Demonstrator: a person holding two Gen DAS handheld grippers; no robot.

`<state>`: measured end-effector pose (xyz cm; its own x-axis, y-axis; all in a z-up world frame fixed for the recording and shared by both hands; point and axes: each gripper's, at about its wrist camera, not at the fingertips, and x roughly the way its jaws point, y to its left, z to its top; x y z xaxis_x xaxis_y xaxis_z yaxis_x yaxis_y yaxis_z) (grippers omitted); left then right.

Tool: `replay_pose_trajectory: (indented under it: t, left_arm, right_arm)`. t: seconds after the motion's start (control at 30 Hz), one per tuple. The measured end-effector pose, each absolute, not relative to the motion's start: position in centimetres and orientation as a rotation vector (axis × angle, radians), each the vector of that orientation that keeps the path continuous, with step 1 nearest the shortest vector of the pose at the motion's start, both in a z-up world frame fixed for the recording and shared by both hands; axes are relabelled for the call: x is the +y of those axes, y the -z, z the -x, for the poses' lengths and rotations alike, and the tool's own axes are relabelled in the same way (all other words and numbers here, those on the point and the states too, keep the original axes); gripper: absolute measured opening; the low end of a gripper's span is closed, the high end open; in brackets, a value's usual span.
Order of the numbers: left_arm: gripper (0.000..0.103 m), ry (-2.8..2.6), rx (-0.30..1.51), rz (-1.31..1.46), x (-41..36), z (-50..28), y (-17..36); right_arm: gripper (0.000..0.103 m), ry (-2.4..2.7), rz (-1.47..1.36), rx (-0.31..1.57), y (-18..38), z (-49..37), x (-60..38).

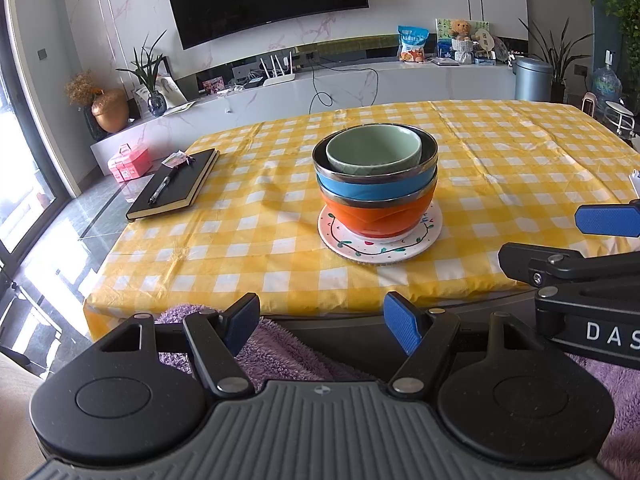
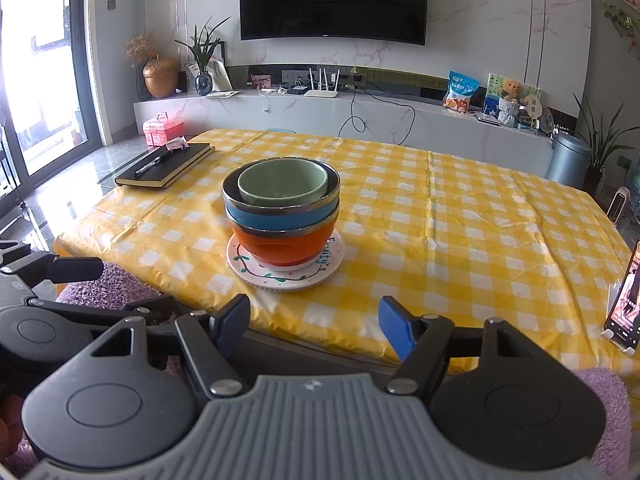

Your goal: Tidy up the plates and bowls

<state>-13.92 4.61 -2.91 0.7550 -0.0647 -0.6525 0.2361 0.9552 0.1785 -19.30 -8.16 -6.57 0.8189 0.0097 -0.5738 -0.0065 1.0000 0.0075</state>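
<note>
Three bowls stand nested in one stack on a decorated white plate, near the front edge of the table. The orange bowl sits at the bottom on the plate, the blue bowl is seated inside it, and the green bowl rests inside the blue one, leaning toward the left side of its rim. The plate lies flat on the yellow checked tablecloth.

The left gripper is held short of the table's front edge, level, with its blue-padded fingers spread wide apart and nothing between them. The right gripper is held likewise at the front edge, its fingers also wide apart and holding nothing. Neither gripper touches the stack; both are well apart from it.

A black notebook lies at the left part of the table with a pen resting on its cover. A phone on a stand is propped at the right edge of the table. Purple fleece fabric shows beneath the grippers, below the table edge.
</note>
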Motion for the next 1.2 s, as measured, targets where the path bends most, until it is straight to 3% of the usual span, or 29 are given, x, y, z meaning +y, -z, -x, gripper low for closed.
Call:
replay_pose_trajectory:
  t: [1.2]
  left_arm:
    - [0.082,0.159,0.693,-0.258,4.74,14.15,2.83]
  right_arm:
    - [0.076,-0.002,-0.001,0.611,6.54,19.32,-8.39]
